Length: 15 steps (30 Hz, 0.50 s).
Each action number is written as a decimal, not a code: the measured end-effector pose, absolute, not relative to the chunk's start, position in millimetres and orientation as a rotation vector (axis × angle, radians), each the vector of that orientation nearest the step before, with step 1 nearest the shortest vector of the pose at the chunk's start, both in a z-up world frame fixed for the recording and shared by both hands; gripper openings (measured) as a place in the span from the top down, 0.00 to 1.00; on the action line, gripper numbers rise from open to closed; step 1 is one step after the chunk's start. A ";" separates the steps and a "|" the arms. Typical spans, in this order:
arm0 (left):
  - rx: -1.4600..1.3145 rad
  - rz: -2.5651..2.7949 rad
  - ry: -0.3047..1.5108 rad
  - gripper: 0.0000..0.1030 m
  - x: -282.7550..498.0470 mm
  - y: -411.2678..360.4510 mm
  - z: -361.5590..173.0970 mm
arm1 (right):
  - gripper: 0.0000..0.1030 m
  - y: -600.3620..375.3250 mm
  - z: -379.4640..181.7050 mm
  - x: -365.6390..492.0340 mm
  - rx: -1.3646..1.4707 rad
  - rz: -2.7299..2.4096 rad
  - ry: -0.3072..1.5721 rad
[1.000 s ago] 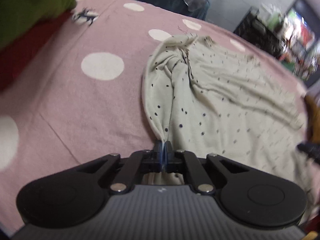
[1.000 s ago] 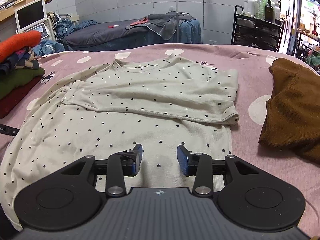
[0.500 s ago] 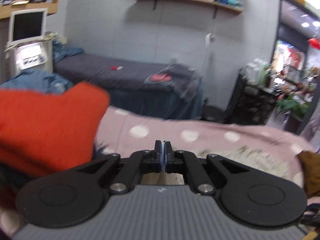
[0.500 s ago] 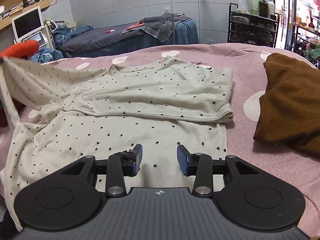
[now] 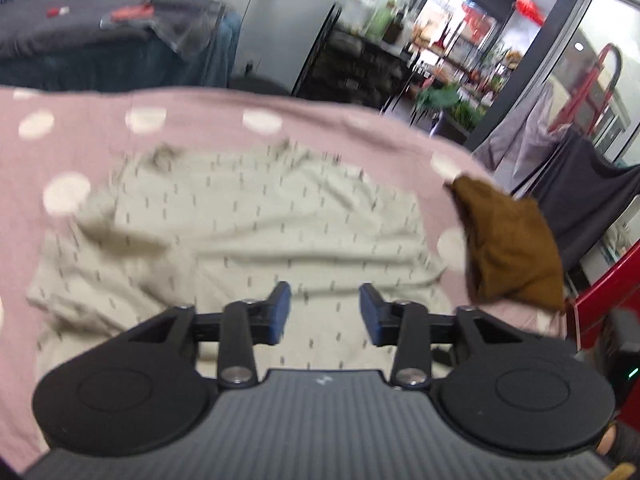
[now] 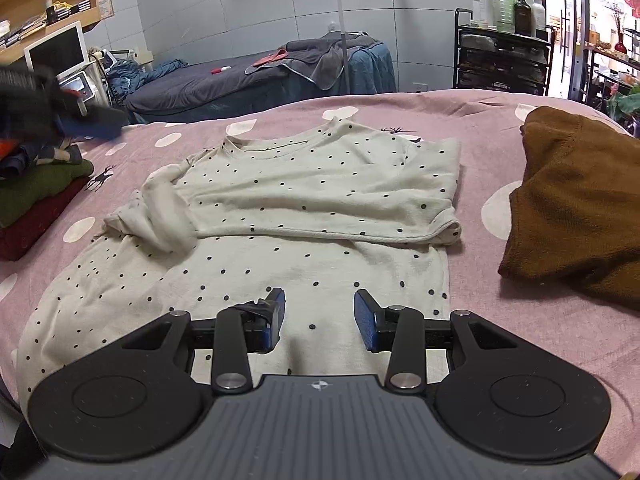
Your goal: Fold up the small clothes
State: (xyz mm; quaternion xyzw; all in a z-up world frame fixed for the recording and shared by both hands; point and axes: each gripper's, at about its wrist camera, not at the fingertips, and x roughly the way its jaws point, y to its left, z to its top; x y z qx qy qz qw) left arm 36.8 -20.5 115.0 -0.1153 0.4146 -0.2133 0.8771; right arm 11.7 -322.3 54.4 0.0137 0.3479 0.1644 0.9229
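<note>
My left claw [image 5: 323, 312] has let go of the sleeve [image 6: 160, 216] and opened. The sleeve now lies folded across the shirt [image 6: 304, 200].

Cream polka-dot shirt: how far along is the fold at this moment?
Done: the cream polka-dot shirt has both sleeves folded in, the right one flat across its chest and the left one lying bunched. In hand: nothing; the left gripper and right gripper are open above the hem. Left: smoothing that sleeve, folding the body, then the brown knit garment.

Pink white-dotted bed [image 6: 472, 128] under everything. Cream dotted shirt [image 6: 320, 200] spread ahead of the jaws. Brown garment [image 6: 580, 208] right of them, folded stack [image 6: 36, 196] left.
</note>
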 end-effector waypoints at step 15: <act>-0.188 0.155 0.867 0.39 83.9 142.6 46.9 | 0.34 -303.7 47.8 11.6 0.003 0.385 0.750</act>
